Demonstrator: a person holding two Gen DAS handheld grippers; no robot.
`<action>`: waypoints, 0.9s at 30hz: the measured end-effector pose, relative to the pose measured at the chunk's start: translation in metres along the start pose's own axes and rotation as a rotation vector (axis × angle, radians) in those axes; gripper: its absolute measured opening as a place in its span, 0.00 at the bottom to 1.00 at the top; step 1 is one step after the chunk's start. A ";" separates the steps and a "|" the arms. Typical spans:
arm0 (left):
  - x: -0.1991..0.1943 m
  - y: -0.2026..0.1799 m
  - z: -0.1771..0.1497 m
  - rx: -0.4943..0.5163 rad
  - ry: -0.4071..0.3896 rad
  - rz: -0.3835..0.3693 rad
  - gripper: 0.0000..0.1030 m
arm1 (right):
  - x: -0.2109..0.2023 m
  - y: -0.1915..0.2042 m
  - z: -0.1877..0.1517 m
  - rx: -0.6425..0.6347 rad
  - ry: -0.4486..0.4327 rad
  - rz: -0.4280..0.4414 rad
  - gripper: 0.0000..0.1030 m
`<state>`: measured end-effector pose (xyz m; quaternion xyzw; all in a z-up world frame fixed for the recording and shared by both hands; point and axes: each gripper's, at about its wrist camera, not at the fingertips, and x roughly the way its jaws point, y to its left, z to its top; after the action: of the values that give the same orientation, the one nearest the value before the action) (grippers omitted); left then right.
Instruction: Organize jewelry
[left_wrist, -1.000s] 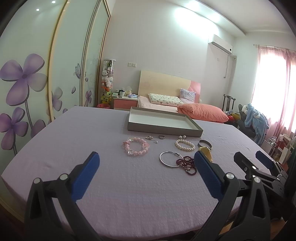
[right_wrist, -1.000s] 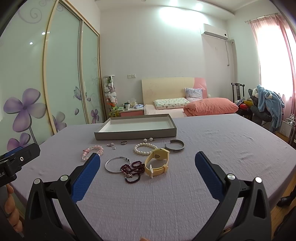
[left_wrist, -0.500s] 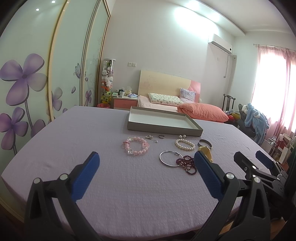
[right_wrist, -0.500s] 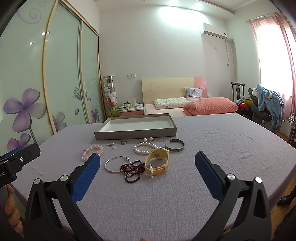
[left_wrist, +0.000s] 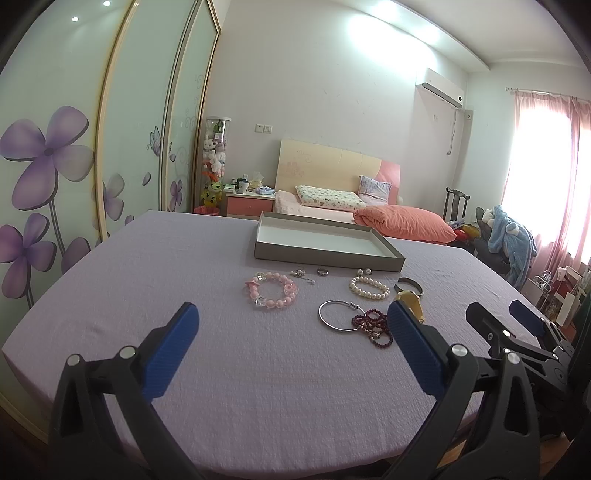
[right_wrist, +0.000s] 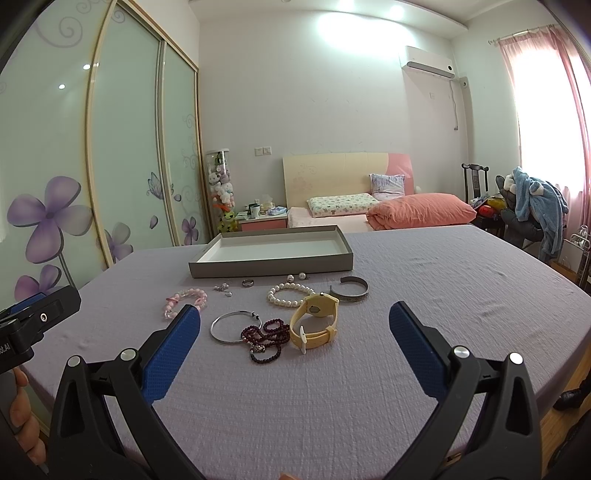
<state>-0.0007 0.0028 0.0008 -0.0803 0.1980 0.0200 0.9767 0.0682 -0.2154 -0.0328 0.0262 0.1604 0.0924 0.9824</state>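
Jewelry lies on a lilac tablecloth (left_wrist: 147, 288) in front of an empty grey tray (left_wrist: 325, 240) (right_wrist: 273, 251): a pink bead bracelet (left_wrist: 271, 290) (right_wrist: 184, 301), a silver bangle (left_wrist: 334, 315) (right_wrist: 234, 326), dark red beads (left_wrist: 373, 326) (right_wrist: 266, 338), a pearl bracelet (left_wrist: 369, 288) (right_wrist: 288, 295), a yellow watch (right_wrist: 314, 321), a grey cuff (right_wrist: 349, 290), a ring (right_wrist: 248, 283) and small earrings (left_wrist: 301, 274). My left gripper (left_wrist: 291, 325) and right gripper (right_wrist: 295, 325) both hover open near the table's front, holding nothing.
A bed with an orange pillow (right_wrist: 421, 214) stands behind the table. Sliding wardrobe doors with purple flowers (left_wrist: 44, 155) line the left. A chair draped with blue clothing (right_wrist: 535, 210) is at the right. A hand (right_wrist: 22, 424) holds the left gripper's handle.
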 end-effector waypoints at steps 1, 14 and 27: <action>0.000 0.000 0.000 0.000 0.000 0.000 0.96 | 0.000 0.000 -0.001 0.000 0.000 0.000 0.98; 0.019 0.005 0.004 0.004 0.000 0.036 0.96 | 0.028 -0.009 0.000 0.034 0.063 0.000 0.98; 0.073 0.011 0.021 0.035 0.032 0.066 0.96 | 0.114 -0.027 0.005 0.126 0.330 -0.033 0.92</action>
<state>0.0741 0.0175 -0.0101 -0.0567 0.2164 0.0473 0.9735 0.1805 -0.2209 -0.0655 0.0695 0.3254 0.0690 0.9405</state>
